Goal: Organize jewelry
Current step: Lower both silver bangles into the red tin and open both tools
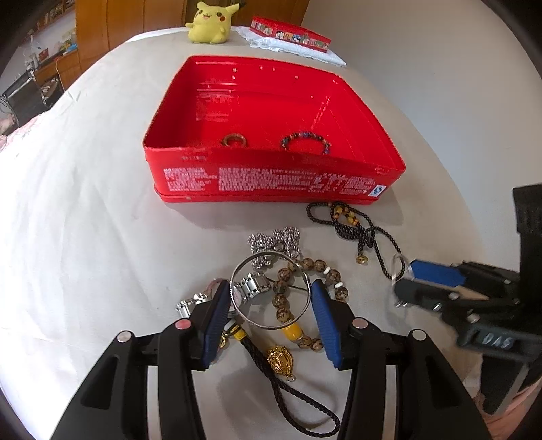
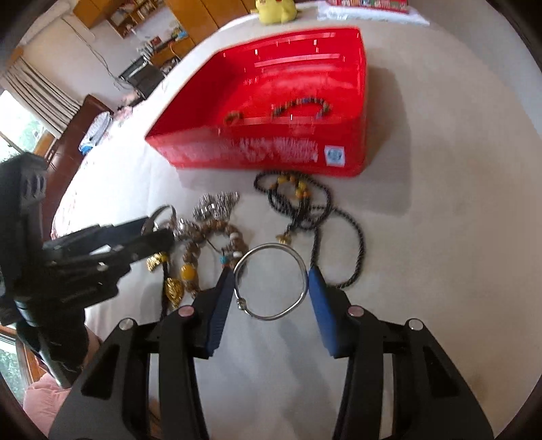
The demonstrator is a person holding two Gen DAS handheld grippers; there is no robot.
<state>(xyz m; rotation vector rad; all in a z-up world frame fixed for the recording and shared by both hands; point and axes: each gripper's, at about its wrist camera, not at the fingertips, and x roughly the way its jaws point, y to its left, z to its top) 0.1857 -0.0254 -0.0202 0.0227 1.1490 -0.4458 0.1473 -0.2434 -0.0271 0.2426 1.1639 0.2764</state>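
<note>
An open red tin sits on the white cloth and holds a brown ring and a beaded bracelet; the tin also shows in the right wrist view. In front of it lies a jewelry pile. My left gripper stands with its blue pads either side of a silver bangle that looks raised off the pile, touching the left pad. My right gripper is shut on a second silver bangle, pads touching both sides. Each gripper shows in the other's view, the right one and the left one.
The pile holds a silver ball chain, a watch, brown wooden beads, a gold pendant on black cord and a black bead necklace. A yellow plush and red lid sit at the far edge.
</note>
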